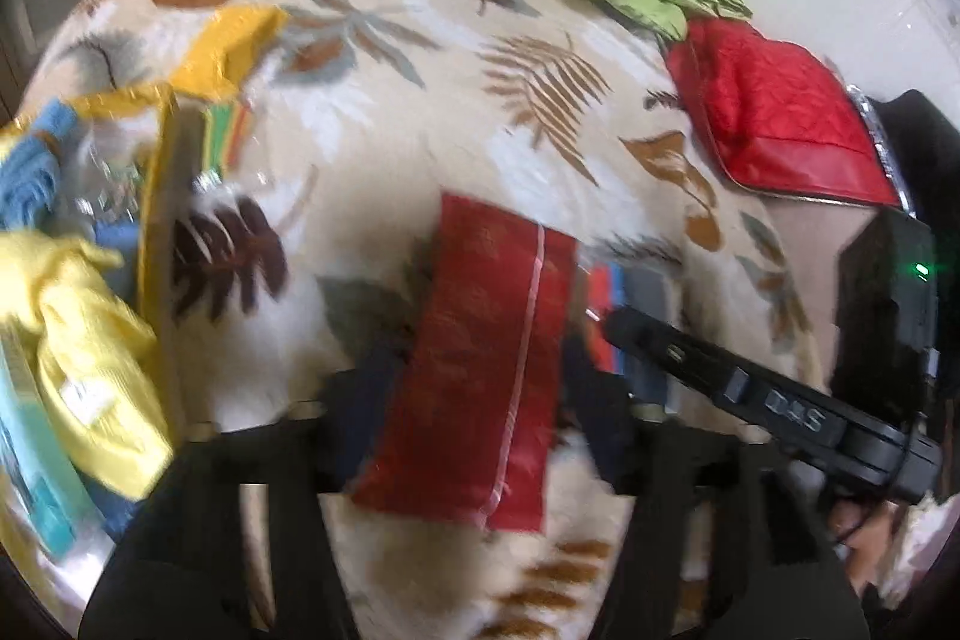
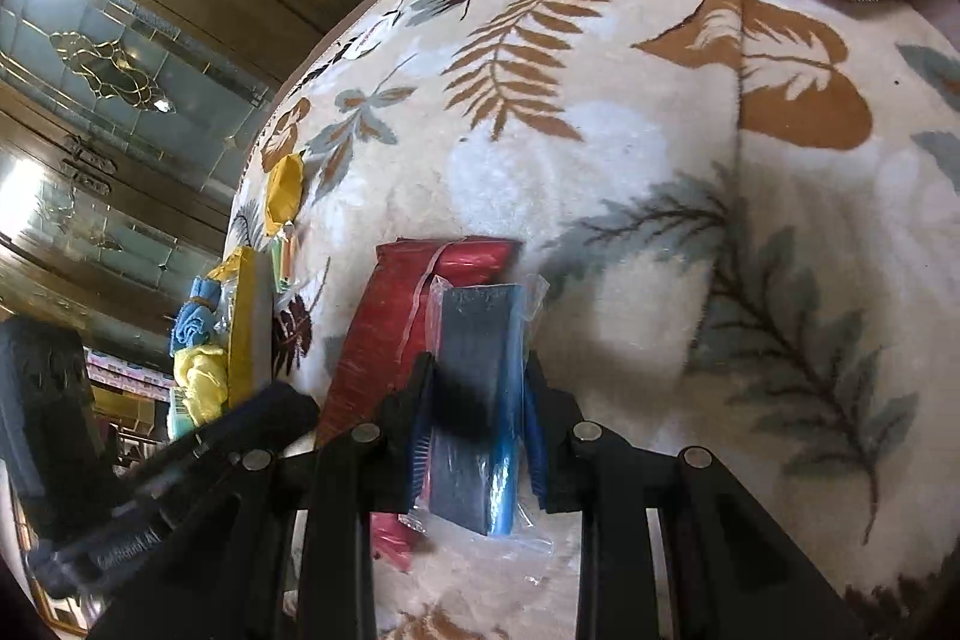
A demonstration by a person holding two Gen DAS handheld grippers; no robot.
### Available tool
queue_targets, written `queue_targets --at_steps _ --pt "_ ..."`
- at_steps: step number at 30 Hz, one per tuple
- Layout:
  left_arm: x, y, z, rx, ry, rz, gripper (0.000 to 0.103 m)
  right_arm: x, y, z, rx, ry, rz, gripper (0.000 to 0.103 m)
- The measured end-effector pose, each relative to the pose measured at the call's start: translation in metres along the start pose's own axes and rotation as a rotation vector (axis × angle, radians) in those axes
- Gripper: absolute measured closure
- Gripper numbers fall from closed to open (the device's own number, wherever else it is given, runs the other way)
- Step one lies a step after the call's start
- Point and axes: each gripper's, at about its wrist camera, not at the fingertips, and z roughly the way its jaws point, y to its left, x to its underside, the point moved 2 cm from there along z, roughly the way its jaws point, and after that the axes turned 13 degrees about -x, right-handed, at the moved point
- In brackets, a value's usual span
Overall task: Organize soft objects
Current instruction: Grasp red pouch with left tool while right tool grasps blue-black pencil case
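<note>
Right gripper (image 2: 477, 400) jaws pinching crinkly plastic-bagged blue-grey cloth (image 2: 474, 340), left gripper (image 1: 474, 400) jaws wide around flat red packet (image 1: 480, 352), fleecy leaf-print blanket (image 2: 600, 160)

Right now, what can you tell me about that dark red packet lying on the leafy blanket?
The dark red packet is long, flat and shiny, like folded cloth sealed in clear plastic, with a pale pink stripe running along it. It lies flat on the leaf-patterned blanket, lengthwise between the open fingers of the left hand-held gripper, which do not press on it. Beside it, the right hand-held gripper holds a blue-grey packet partly over its edge.
</note>
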Motion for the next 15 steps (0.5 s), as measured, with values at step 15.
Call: queue_targets --at_steps 15 --pt "0.004 -0.012 0.045 0.011 0.077 0.074 0.055 0.002 -0.009 -0.002 0.044 0.011 -0.021 0.077"
